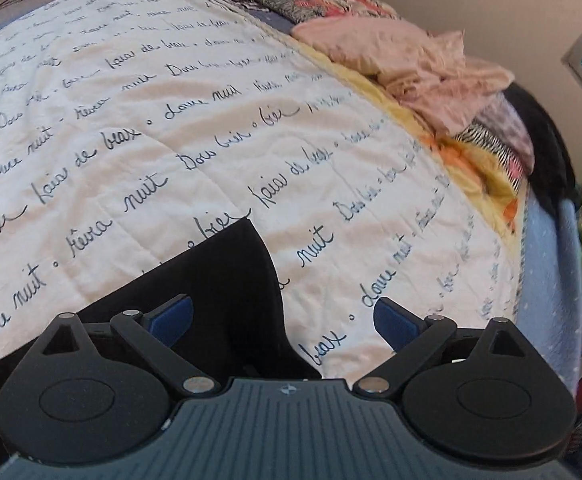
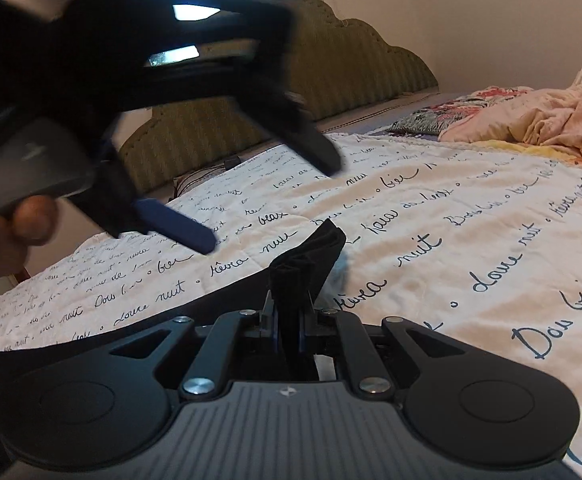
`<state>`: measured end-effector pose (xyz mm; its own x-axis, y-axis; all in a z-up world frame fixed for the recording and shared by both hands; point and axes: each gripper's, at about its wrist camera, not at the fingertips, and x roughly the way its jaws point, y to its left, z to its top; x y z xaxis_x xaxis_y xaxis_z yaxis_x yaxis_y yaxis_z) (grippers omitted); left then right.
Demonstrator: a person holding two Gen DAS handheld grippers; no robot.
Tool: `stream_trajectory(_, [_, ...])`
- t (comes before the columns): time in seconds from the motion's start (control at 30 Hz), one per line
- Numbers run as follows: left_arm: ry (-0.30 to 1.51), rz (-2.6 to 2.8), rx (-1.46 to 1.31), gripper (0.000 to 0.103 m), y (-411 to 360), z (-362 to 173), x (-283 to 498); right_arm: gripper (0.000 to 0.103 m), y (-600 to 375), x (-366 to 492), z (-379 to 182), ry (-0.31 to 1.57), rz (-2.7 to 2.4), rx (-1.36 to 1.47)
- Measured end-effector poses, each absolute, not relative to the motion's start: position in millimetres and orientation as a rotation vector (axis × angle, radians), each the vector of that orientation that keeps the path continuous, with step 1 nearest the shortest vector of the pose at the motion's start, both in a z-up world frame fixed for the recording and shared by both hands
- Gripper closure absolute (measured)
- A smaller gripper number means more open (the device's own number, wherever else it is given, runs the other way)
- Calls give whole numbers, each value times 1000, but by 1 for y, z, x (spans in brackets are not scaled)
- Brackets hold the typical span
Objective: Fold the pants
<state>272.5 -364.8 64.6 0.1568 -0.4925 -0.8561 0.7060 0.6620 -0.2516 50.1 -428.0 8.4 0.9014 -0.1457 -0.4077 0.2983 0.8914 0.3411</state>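
A white quilted bedspread with blue script (image 1: 195, 120) covers the bed; an olive ribbed headboard (image 2: 355, 68) stands far. The right gripper (image 2: 289, 326) clamps the black pants (image 2: 311, 256); the left gripper (image 1: 283, 318) jaws stand open, empty.

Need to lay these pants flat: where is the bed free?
Free: the lettered quilt between the black pants and the green headboard. Crowded: the clothes pile along the quilt's far edge.

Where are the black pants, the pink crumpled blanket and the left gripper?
black pants (image 2: 309, 258): right wrist view, bunched edge above the pads.
pink crumpled blanket (image 1: 423, 68): left wrist view, middle folds.
left gripper (image 1: 283, 316): left wrist view, between fingertips.
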Motion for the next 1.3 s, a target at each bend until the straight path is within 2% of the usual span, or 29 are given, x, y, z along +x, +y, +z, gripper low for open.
stream_trajectory(0.1, [1134,-814,290,13,-378,46,277,95,-424,49,8,379,-227,385])
stream_trajectory(0.13, [1140,-803,284,18,-376,43,279,95,-424,49,7,379,-223,386])
stream_trajectory(0.17, [1144,-795,282,29,-373,41,281,95,-425,49,6,381,-219,389])
stream_trajectory(0.2, [1146,-790,285,54,-371,39,283,95,-426,50,6,382,-218,392])
stream_trajectory(0.23, [1152,-785,290,69,-368,37,285,95,-426,50,5,384,-217,394])
stream_trajectory(0.3, [1151,-766,266,88,-360,38,289,95,-426,50,5,390,-207,394])
stream_trajectory(0.37, [1126,-776,218,96,-352,42,291,94,-424,51,5,400,-204,380])
stream_trajectory(0.57, [1077,-770,108,97,-314,56,289,90,-416,42,13,384,-205,355])
stream_trajectory(0.7, [1010,-711,-35,96,-245,68,289,74,-416,23,19,356,-127,418])
stream_trajectory(0.73, [989,-695,-77,96,-220,71,287,73,-417,14,22,343,-86,447])
stream_trajectory(0.9, [943,-528,-277,96,-63,78,278,72,-411,-14,28,355,12,472])
stream_trajectory(1.03, [1003,-322,-355,96,38,55,270,72,-392,-11,24,435,36,437])
stream_trajectory(1.13, [1030,-289,-422,97,72,36,266,72,-375,4,20,484,95,486])
stream_trajectory(1.3, [978,-325,-471,97,83,30,257,72,-333,43,31,544,216,527])
